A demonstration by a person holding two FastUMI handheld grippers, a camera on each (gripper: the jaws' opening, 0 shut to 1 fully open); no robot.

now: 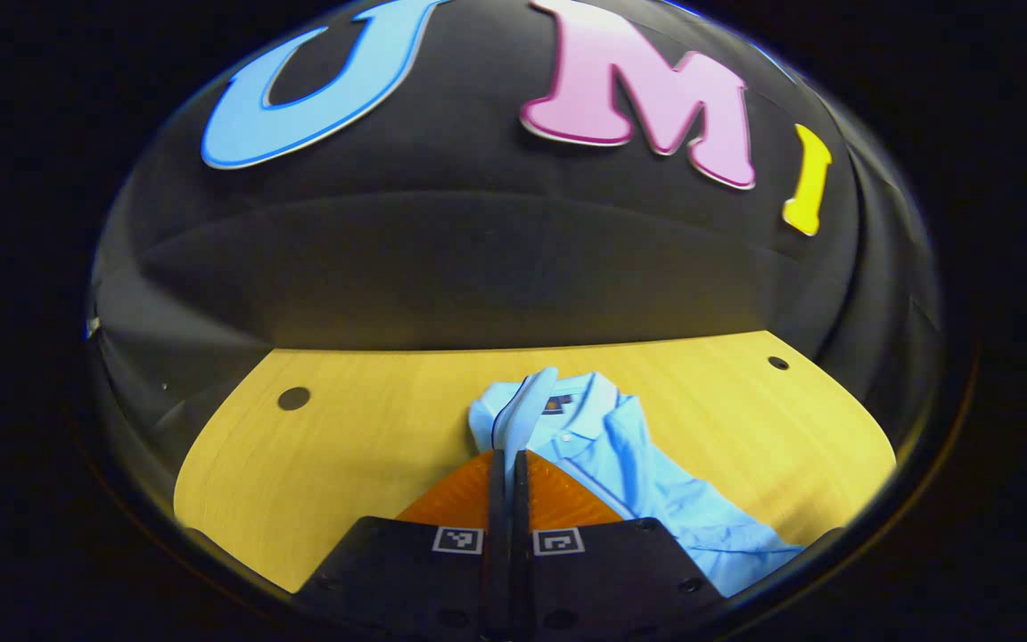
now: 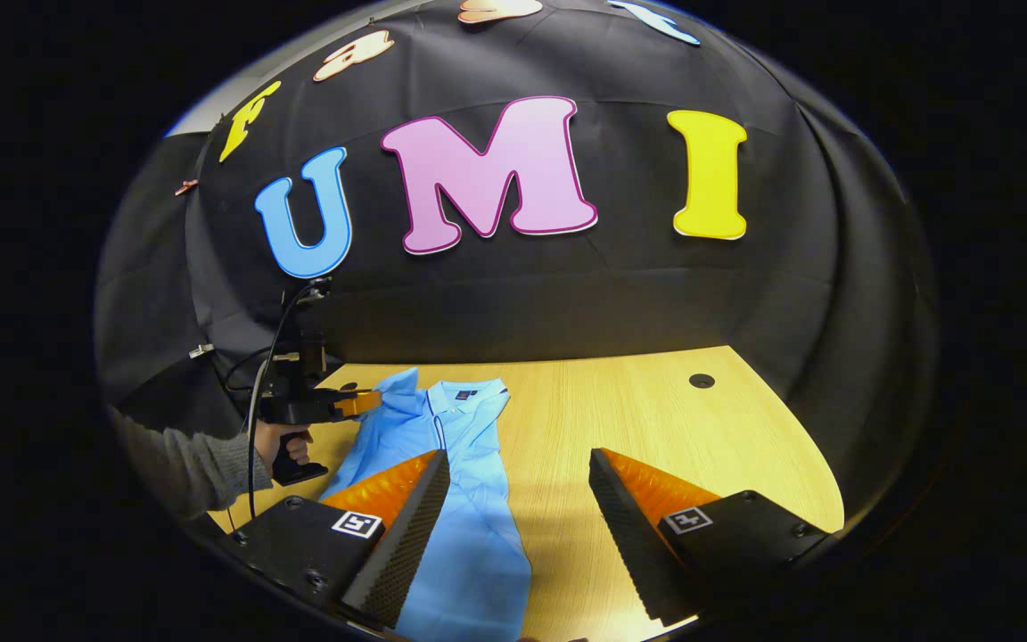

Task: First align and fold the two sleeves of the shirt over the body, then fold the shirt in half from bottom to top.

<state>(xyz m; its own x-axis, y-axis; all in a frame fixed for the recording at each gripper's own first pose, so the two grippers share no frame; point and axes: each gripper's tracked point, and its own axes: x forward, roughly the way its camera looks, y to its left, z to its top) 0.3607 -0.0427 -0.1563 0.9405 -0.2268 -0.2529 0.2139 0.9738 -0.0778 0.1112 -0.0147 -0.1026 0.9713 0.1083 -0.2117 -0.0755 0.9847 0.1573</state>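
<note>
Shirt (image 2: 469, 499) looking like thin matt cloth, lightly creased. Table (image 2: 656, 419) showing pale wood grain w/ smooth, slightly shiny finish. Right gripper (image 2: 518, 499) finger faces showing rough ribbed texture; housings looking like matt plastic. Booth wall (image 2: 522, 294) hanging as matt cloth. Sleeve (image 2: 201, 468) on person's arm looking knitted.

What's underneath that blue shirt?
The blue shirt lies on a wooden table. The left gripper is shut on a fold of its cloth near the collar. Whatever the cloth itself covers is hidden.
</note>
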